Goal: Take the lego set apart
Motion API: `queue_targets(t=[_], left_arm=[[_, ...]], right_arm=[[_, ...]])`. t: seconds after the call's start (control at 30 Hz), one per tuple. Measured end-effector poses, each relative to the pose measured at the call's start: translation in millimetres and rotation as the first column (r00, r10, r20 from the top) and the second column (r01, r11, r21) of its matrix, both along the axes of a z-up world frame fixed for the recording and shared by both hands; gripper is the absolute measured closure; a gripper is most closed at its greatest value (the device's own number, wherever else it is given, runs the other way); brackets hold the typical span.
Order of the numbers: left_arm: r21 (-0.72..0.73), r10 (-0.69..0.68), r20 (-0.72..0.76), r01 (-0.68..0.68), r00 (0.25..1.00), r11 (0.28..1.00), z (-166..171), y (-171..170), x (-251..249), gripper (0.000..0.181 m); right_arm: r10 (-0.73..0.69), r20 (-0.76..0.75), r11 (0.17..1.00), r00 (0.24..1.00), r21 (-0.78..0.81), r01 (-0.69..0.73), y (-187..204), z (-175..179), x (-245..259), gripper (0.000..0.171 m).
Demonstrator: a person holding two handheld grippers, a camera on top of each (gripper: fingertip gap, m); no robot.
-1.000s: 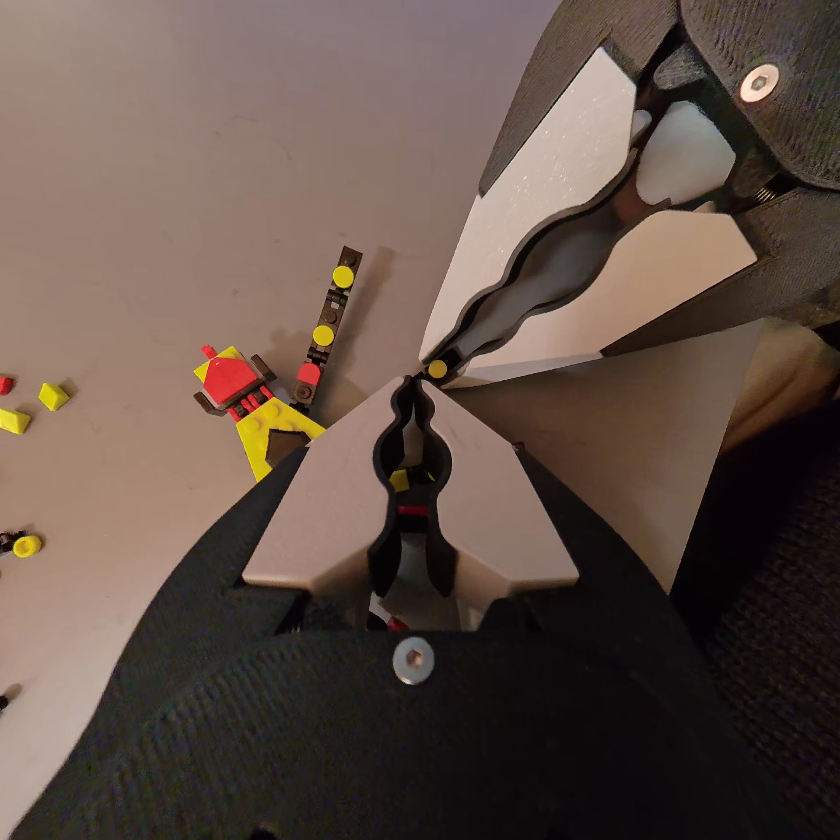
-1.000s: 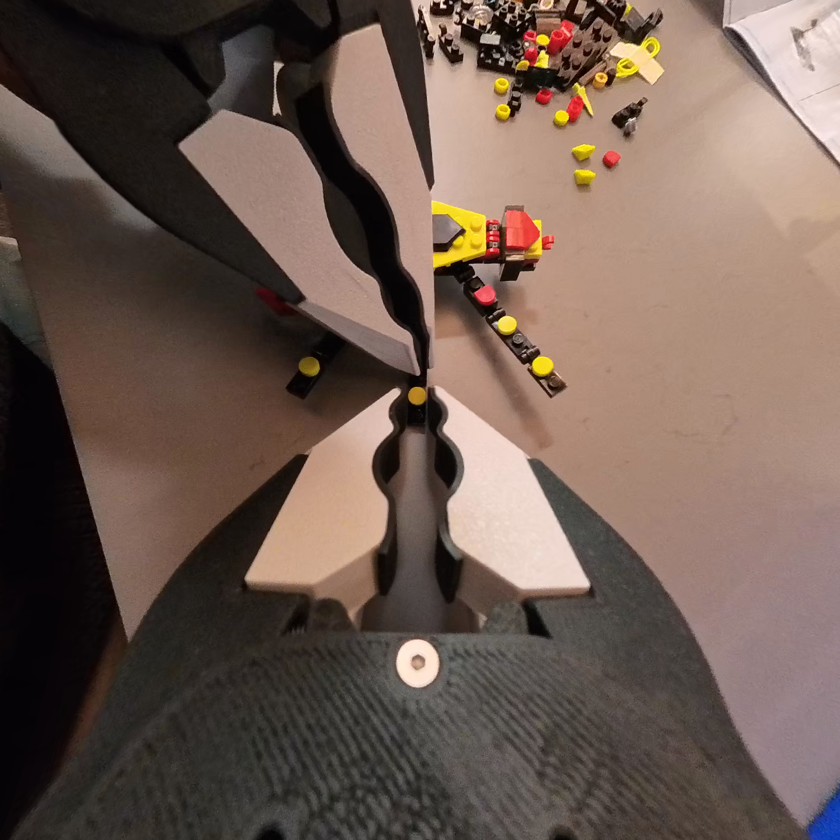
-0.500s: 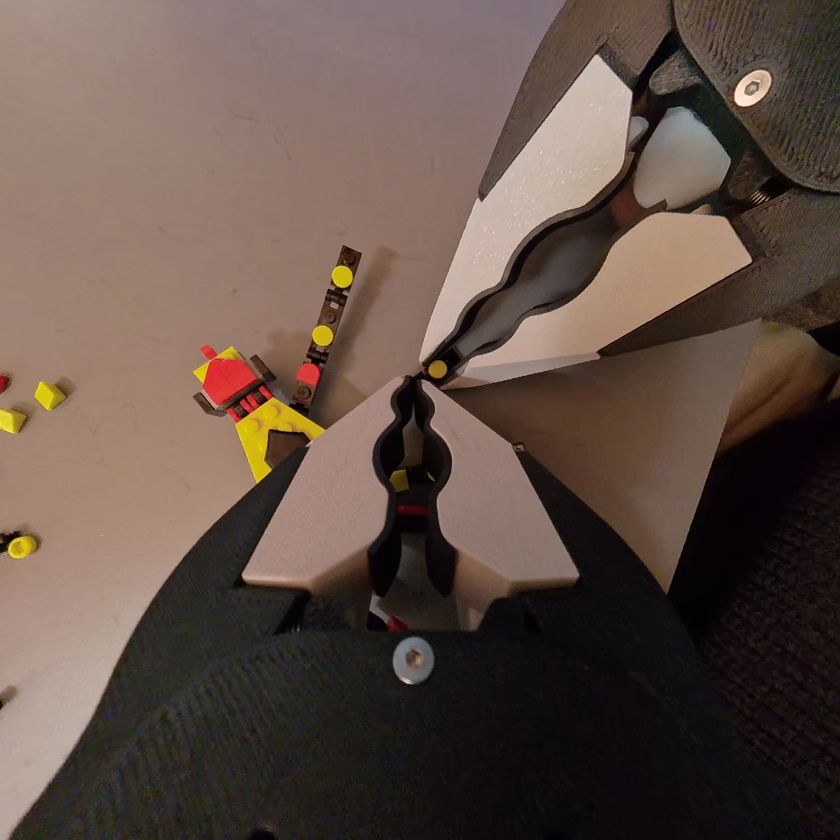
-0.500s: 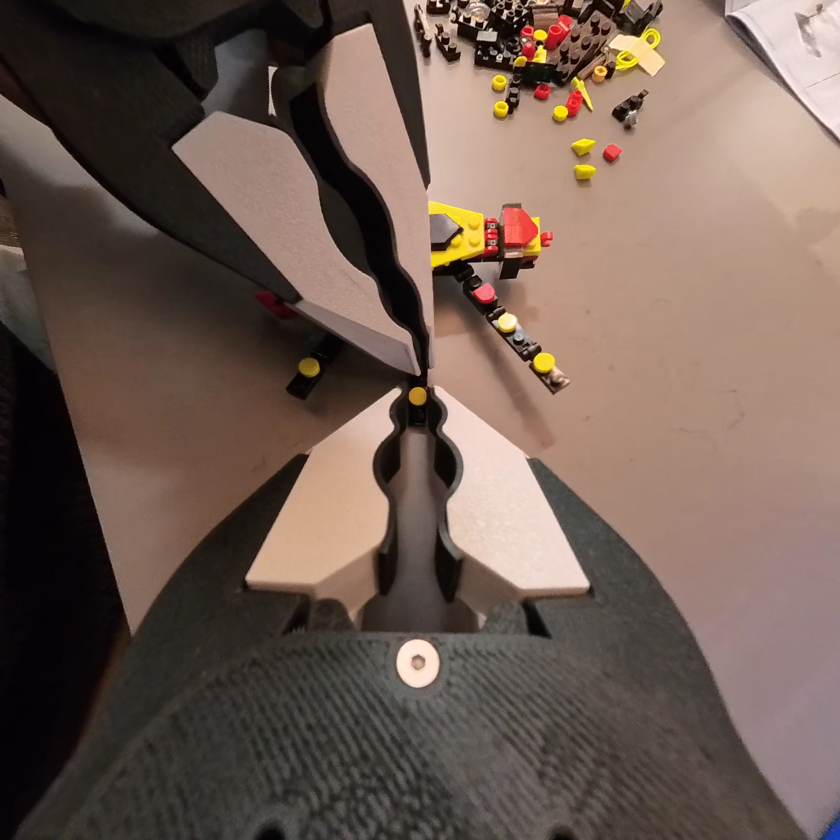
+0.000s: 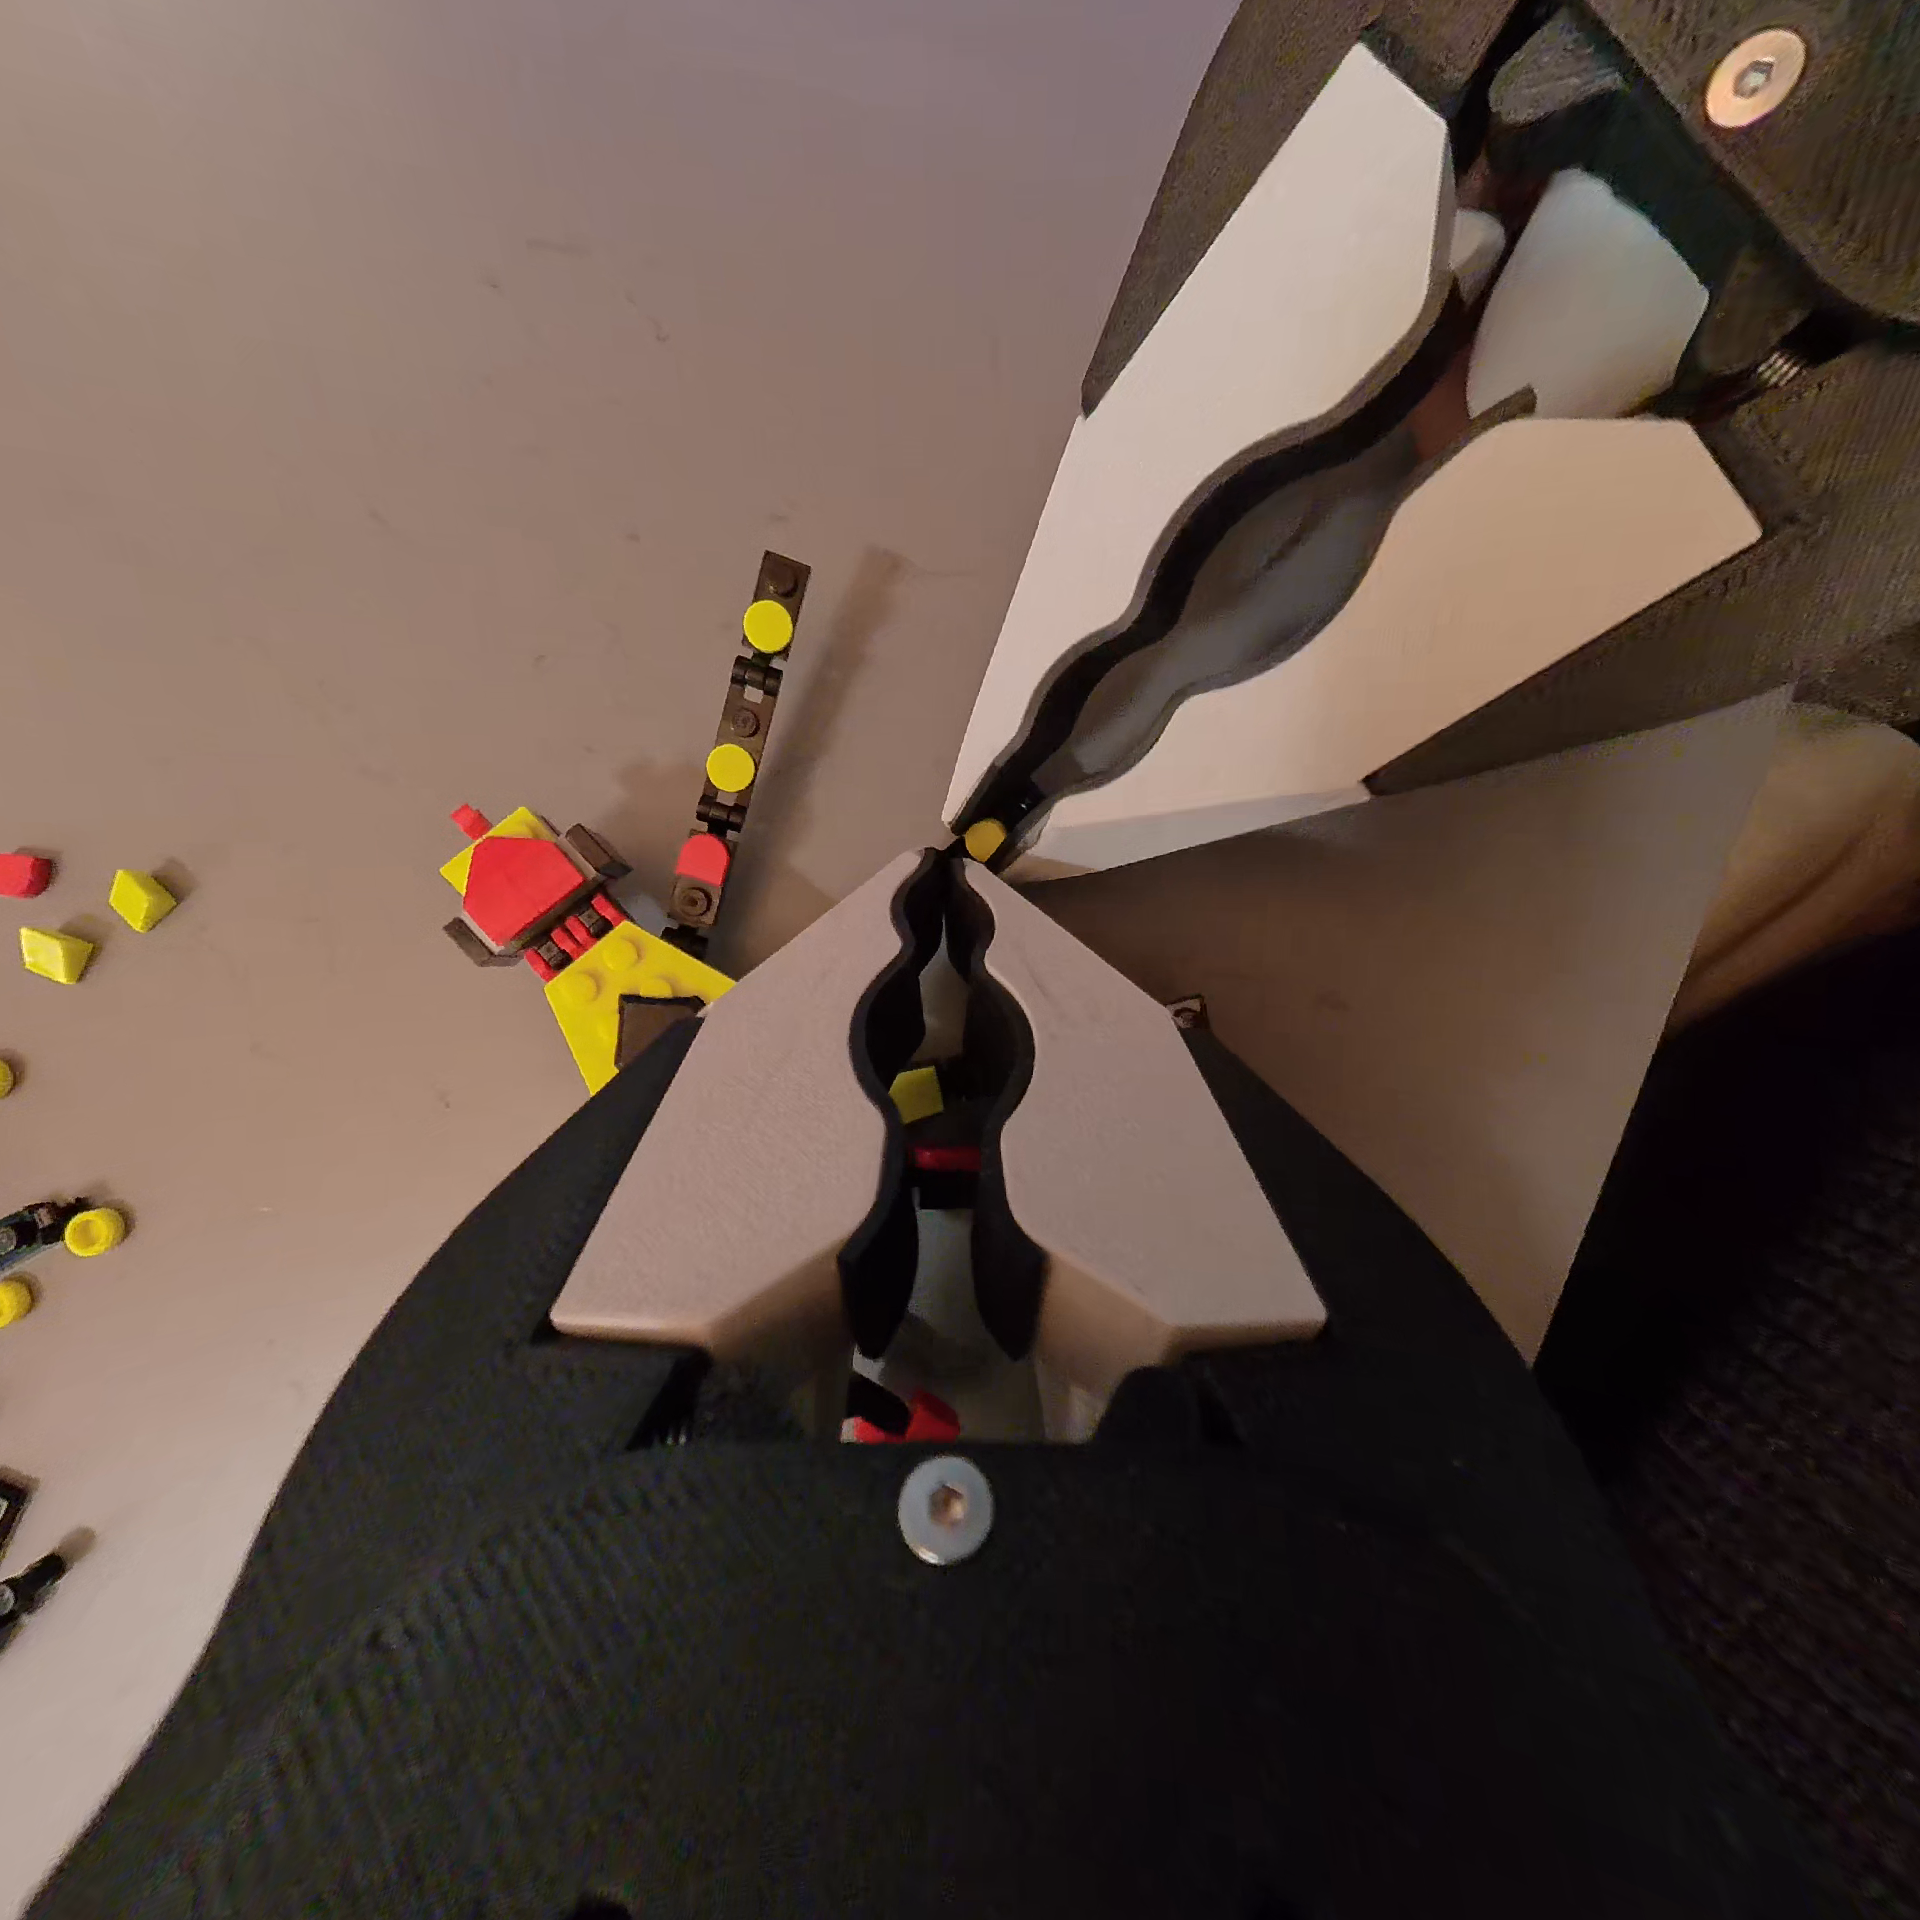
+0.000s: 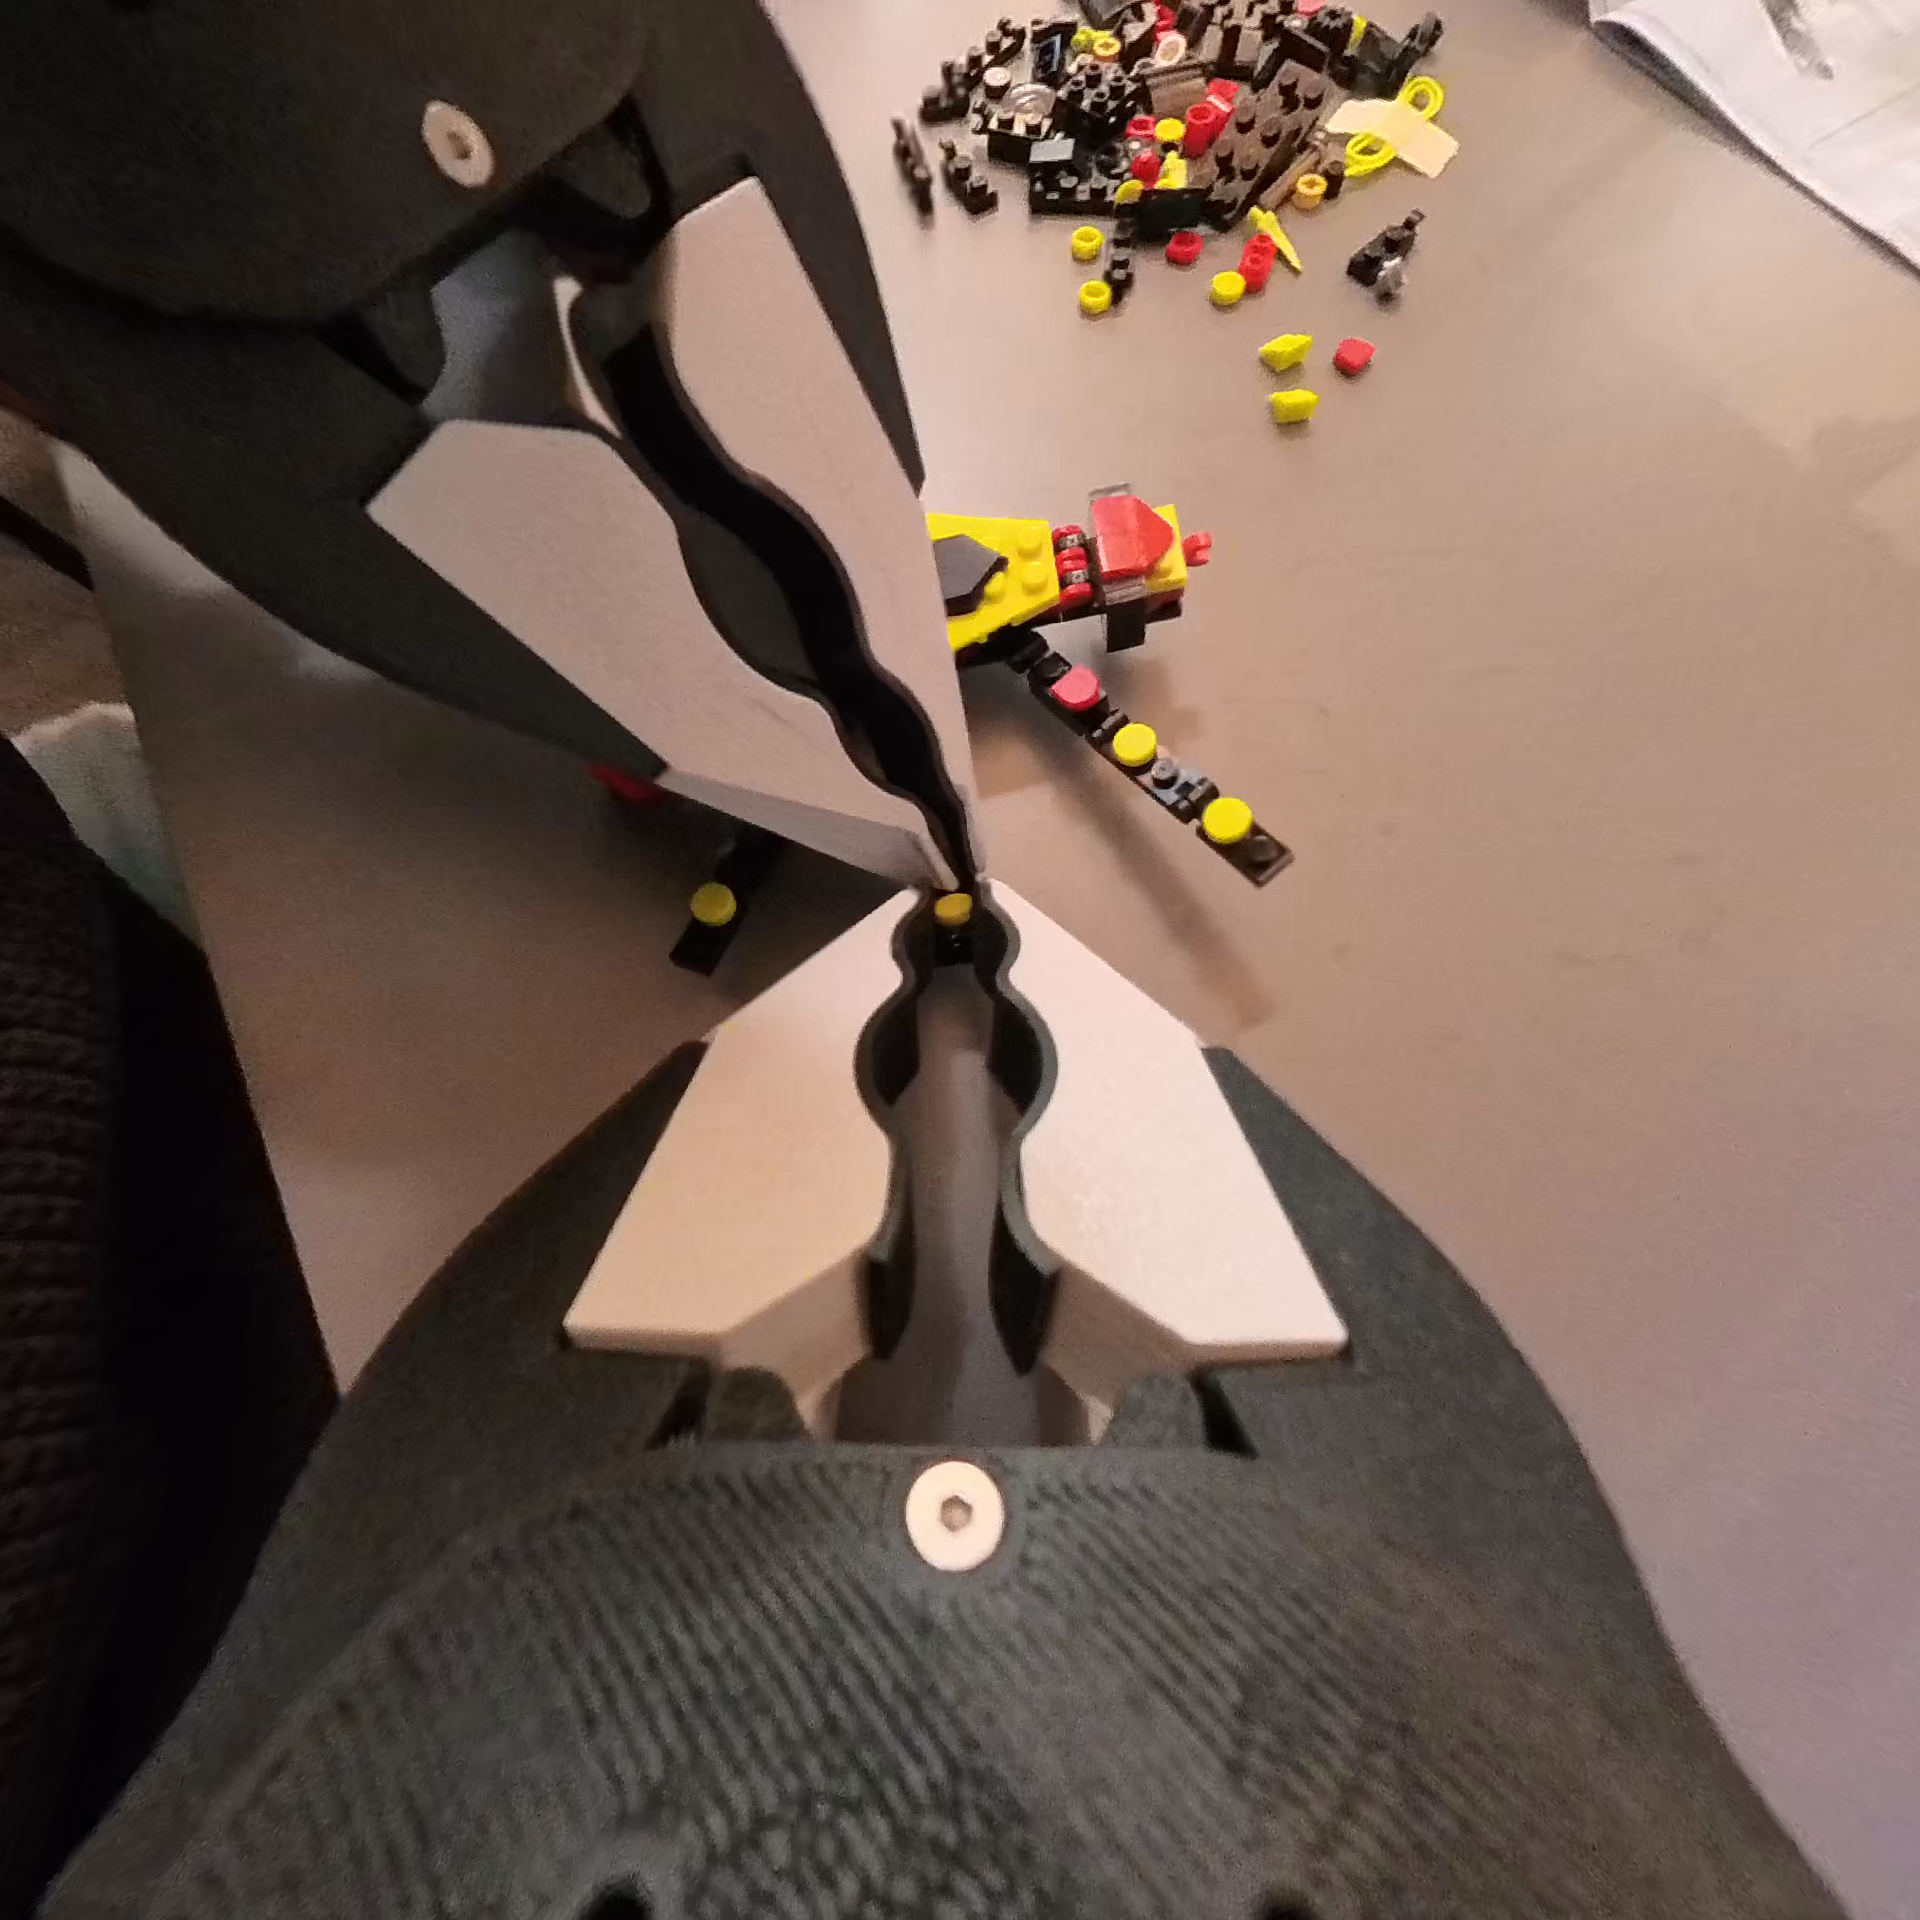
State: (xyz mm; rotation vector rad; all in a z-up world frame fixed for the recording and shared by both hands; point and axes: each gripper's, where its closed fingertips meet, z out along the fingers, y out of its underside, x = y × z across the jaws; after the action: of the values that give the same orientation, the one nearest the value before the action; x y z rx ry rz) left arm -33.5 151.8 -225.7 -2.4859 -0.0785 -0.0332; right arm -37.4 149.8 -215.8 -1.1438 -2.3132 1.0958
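A small black lego piece with a yellow round stud [image 6: 950,908] is pinched between both grippers above the table; it also shows in the left wrist view [image 5: 983,837]. My right gripper [image 6: 951,902] is shut on it from below. My left gripper [image 5: 940,862] is shut and meets the same piece tip to tip; in the right wrist view it comes in from the upper left [image 6: 954,871]. The yellow and red lego model [image 5: 582,935] lies on the table [image 5: 416,364] with a black hinged arm bearing yellow studs [image 5: 743,727], also seen in the right wrist view [image 6: 1153,769].
A pile of loose black, red and yellow pieces [image 6: 1174,135] lies at the far side. Small yellow and red bits [image 6: 1288,353] lie near the model. Another black piece with a yellow stud [image 6: 712,914] lies under the left gripper. Paper sheets [image 6: 1818,104] are at the far right. My two grippers' fingertips are within a few centimetres of each other.
Both grippers stay shut on the small piece. The pair has tilted and shifted a little, so the pile and the model sit further right in the right wrist view.
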Motion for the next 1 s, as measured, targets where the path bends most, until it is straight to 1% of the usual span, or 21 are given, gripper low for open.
queue_targets(t=[0.13, 0.4, 0.53, 0.57, 0.6, 0.63, 0.7, 0.77, 0.83, 0.9, 1.0], left_arm=[[-0.007, 0.001, -0.014, -0.001, 1.000, 1.000, 0, -1, -2, 0.180], [-0.006, 0.009, -0.033, -0.009, 0.999, 1.000, -1, -2, -5, 0.180], [-0.012, 0.006, -0.045, -0.006, 0.999, 1.000, -1, -2, -6, 0.179], [-0.042, -0.046, 0.038, 0.048, 0.998, 0.998, -6, -5, 10, 0.177], [-0.006, -0.062, 0.153, 0.064, 0.986, 0.998, -5, -1, 27, 0.178], [0.007, -0.057, 0.183, 0.057, 0.981, 0.998, -5, 0, 32, 0.178], [-0.020, -0.059, 0.132, 0.063, 0.989, 0.998, -4, -1, 30, 0.178], [-0.018, -0.066, 0.081, 0.067, 0.995, 0.998, -4, 1, 27, 0.180], [-0.013, -0.067, 0.088, 0.068, 0.994, 0.998, -4, 1, 27, 0.180], [-0.002, -0.062, 0.115, 0.063, 0.991, 0.998, -3, 1, 27, 0.180], [-0.002, -0.040, 0.126, 0.041, 0.991, 0.999, -3, -1, 20, 0.181]], right_arm=[[-0.048, 0.033, 0.995, 0.998, -0.089, 0.051, 0, 0, -2, 0.166], [-0.090, 0.069, 0.986, 0.994, -0.136, 0.099, 0, 0, -6, 0.167], [-0.129, 0.112, 0.964, 0.985, -0.217, 0.151, 2, 3, -11, 0.168], [-0.159, 0.069, 0.939, 0.985, -0.296, 0.172, 2, 17, -17, 0.170], [-0.212, 0.022, 0.871, 0.977, -0.450, 0.199, 6, 45, -27, 0.171], [-0.222, 0.048, 0.848, 0.974, -0.484, 0.217, 12, 57, -30, 0.171], [-0.259, -0.076, 0.917, 0.963, -0.333, 0.221, 33, 65, -35, 0.171], [-0.250, -0.112, 0.941, 0.962, -0.262, 0.214, 42, 66, -30, 0.171], [-0.243, -0.133, 0.953, 0.961, -0.218, 0.210, 47, 66, -25, 0.171], [-0.161, -0.120, 0.973, 0.980, -0.185, 0.137, 37, 60, -17, 0.171], [0.005, -0.006, 0.997, 1.000, -0.076, -0.006, 16, 26, 0, 0.171]])
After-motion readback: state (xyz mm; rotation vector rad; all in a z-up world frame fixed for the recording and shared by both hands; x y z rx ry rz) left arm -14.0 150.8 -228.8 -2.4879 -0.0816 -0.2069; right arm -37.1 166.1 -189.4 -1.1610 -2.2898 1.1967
